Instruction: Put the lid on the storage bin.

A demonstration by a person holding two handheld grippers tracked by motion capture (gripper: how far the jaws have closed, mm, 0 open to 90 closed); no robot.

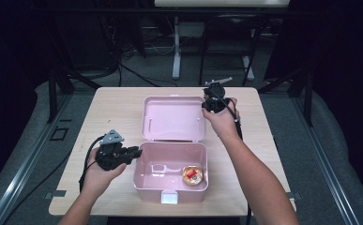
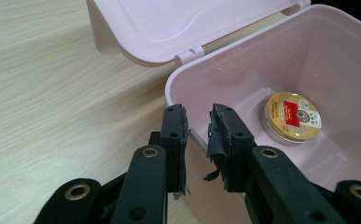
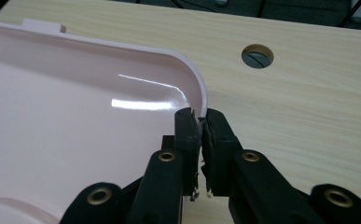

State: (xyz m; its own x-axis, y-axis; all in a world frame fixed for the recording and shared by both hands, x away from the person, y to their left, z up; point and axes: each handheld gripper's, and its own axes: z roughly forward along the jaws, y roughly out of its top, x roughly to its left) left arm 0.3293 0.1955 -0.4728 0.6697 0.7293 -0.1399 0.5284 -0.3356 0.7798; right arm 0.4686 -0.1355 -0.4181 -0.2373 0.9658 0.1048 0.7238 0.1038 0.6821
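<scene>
A pink plastic box (image 1: pixel 170 146) stands open on the wooden table, its lid (image 1: pixel 172 117) hinged back behind it. A round gold tin (image 1: pixel 192 175) with a red label lies in the box's near right corner. My left gripper (image 1: pixel 138 152) sits at the box's left wall. In the left gripper view its jaws straddle that wall's rim, one outside and one inside, and the left gripper (image 2: pixel 197 123) is closed on the box (image 2: pixel 318 56), with the tin (image 2: pixel 290 116) beyond. My right gripper (image 1: pixel 206 107) is at the lid's right edge. That right gripper (image 3: pixel 201 122) is shut on the lid (image 3: pixel 75 116) at its rim near a rounded corner.
The table (image 1: pixel 113 108) has bare wood left and right of the box, and a round cable hole (image 3: pixel 257 56) beyond the lid's corner. A white latch (image 1: pixel 169 197) sits on the box's front. Desk legs and cables stand on the floor behind the table.
</scene>
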